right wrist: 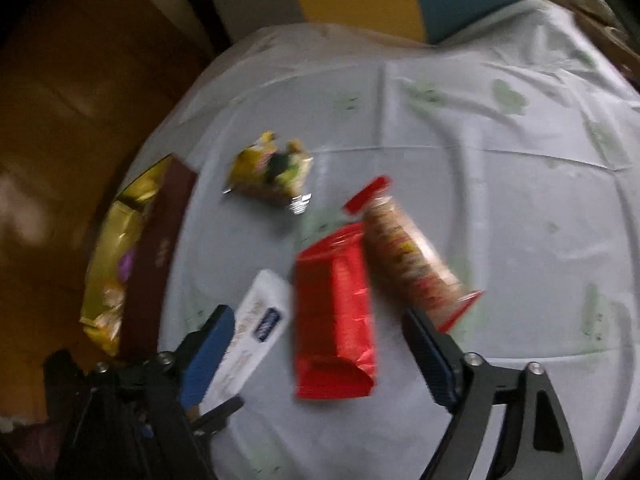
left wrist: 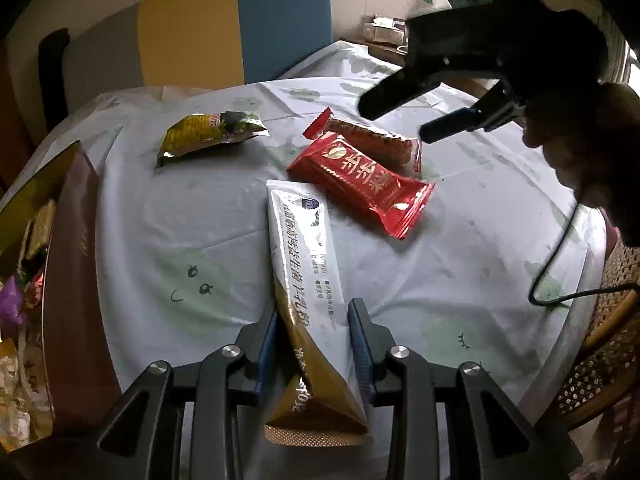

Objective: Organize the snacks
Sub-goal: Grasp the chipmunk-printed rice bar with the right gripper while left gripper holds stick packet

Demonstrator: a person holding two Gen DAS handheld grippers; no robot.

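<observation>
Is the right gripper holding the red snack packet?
No: the right gripper is open above the red snack packet, its fingers apart from it.
</observation>
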